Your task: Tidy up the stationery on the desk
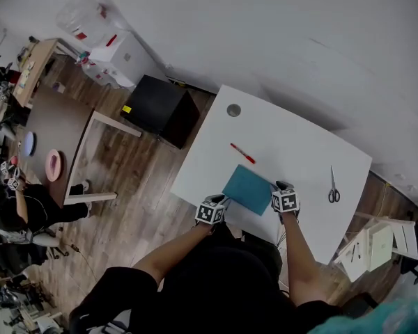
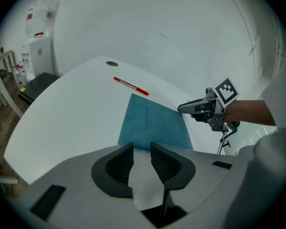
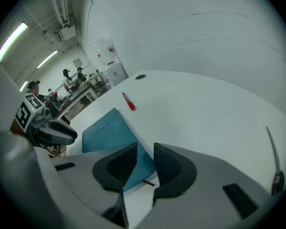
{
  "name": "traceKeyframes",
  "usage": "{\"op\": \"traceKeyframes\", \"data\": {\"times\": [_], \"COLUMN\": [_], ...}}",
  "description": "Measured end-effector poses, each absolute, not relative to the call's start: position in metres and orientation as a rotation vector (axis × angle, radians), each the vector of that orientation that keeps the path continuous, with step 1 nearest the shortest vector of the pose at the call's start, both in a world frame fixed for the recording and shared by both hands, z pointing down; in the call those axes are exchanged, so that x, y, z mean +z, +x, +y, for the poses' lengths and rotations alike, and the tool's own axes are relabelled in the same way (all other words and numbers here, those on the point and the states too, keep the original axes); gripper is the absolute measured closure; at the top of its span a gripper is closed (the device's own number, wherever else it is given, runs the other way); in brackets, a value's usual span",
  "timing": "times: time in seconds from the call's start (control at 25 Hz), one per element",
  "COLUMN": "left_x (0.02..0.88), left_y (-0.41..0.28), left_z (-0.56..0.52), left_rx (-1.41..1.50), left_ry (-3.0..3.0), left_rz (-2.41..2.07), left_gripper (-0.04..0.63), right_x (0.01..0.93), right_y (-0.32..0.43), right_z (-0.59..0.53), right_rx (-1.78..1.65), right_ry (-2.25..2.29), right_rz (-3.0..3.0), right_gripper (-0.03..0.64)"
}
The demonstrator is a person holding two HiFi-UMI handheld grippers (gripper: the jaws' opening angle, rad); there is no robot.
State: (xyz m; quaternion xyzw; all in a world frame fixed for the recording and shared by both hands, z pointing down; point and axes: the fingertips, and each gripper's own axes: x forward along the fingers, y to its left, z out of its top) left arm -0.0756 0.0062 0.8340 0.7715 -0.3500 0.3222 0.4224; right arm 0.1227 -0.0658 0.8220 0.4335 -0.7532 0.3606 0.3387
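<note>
Our left tool and right tool each hold nothing, jaws narrowly apart, at the near corners of the blue notebook on the desk; its long axis runs away ahead of them, and we judge the right tool nearer, almost over its corner

We look down on a white desk with a round cable hole near its far corner, set close to a plain white wall. Around it we see a wooden plank floor. Just beside the desk's left side stands a black cabinet, and beyond that a white unit against the wall. Farther left we find a brown table on pale legs and a light wooden bench. Pale shelving sits by the desk's right end. In the right gripper view, strip lights glow on the ceiling.
</note>
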Motion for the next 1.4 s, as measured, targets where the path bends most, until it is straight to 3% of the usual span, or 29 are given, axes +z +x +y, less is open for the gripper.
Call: {"op": "traceKeyframes", "data": {"times": [0.8,1.04,1.4], "left_x": [0.841,0.836,0.831], "left_y": [-0.070,-0.094,-0.129], "left_z": [0.001,-0.030,-0.066], "left_rx": [0.718,0.738,0.842], "left_ry": [1.825,1.835,1.959], "left_rz": [-0.952,-0.990,-0.869], "left_gripper": [0.494,0.494,0.494], "right_x": [0.832,0.835,0.839], "right_y": [0.102,0.062,-0.008], "right_z": [-0.011,0.022,0.027], "right_rx": [1.036,1.021,1.264], "right_ry": [0.912,0.844,1.034], "right_rz": [-1.971,-1.976,-1.965], "right_gripper": [0.509,0.511,0.517]}}
